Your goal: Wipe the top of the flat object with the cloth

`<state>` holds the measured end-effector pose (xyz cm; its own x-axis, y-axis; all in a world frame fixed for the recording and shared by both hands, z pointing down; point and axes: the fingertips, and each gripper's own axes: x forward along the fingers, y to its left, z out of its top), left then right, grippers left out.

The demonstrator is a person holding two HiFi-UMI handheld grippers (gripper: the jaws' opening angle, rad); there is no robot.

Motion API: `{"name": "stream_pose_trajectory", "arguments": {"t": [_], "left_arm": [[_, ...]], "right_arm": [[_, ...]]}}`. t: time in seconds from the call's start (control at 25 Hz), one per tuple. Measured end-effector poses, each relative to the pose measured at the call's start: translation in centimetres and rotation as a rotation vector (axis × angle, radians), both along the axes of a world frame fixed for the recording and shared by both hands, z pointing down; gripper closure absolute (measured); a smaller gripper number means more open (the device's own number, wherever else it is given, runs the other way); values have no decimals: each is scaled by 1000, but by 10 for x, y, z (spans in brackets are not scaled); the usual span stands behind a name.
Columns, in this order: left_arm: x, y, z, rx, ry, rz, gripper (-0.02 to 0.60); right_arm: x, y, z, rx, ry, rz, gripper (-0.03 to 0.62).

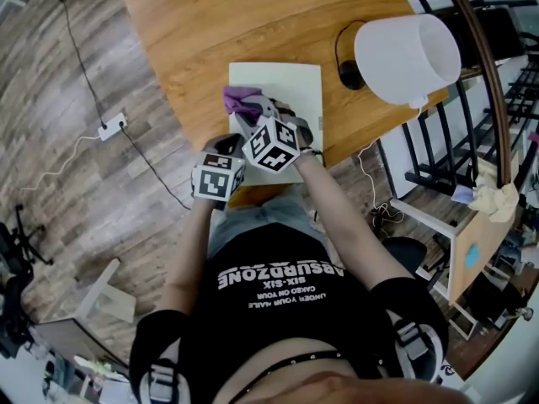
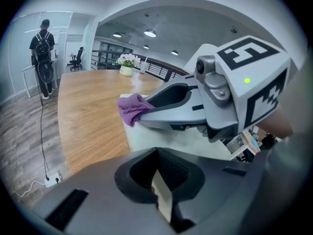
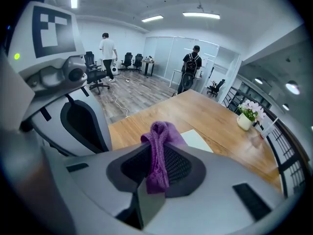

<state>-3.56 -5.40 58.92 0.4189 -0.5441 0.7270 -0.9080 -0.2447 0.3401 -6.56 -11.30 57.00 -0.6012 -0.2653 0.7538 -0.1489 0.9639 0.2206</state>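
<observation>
A pale green flat object (image 1: pixel 295 87) lies on the wooden table (image 1: pixel 202 23) near its front edge. My right gripper (image 1: pixel 244 109) is shut on a purple cloth (image 1: pixel 238 101), which rests on the object's left part. In the right gripper view the cloth (image 3: pixel 159 151) hangs bunched between the jaws of the right gripper (image 3: pixel 156 180), with the flat object (image 3: pixel 198 140) just beyond. My left gripper (image 1: pixel 227 146) is at the object's near left corner. In the left gripper view the left gripper (image 2: pixel 161 195) is shut on the pale edge of the flat object (image 2: pixel 166 141).
A white lamp shade (image 1: pixel 407 57) with a black base (image 1: pixel 349 74) stands right of the flat object. A power strip (image 1: pixel 112 125) and cable lie on the floor at left. A flower pot (image 3: pixel 244 119) sits far along the table. Black railings stand at right.
</observation>
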Motion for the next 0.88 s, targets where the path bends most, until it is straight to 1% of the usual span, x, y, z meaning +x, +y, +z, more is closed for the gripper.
{"name": "stream_pose_trajectory", "arguments": {"t": [0.16,0.28,0.88], "left_arm": [[1,0,-2,21,-33,5,565],[2,-1,-1,32,-48,-2,565],[-1,-1,-1,43,-76,-31,565]], "right_arm": [[2,0,-1,55,12,-35,510],[6,-4,-1,67,22,-43,510],[41,-21,-2,57,51,34,510]]}}
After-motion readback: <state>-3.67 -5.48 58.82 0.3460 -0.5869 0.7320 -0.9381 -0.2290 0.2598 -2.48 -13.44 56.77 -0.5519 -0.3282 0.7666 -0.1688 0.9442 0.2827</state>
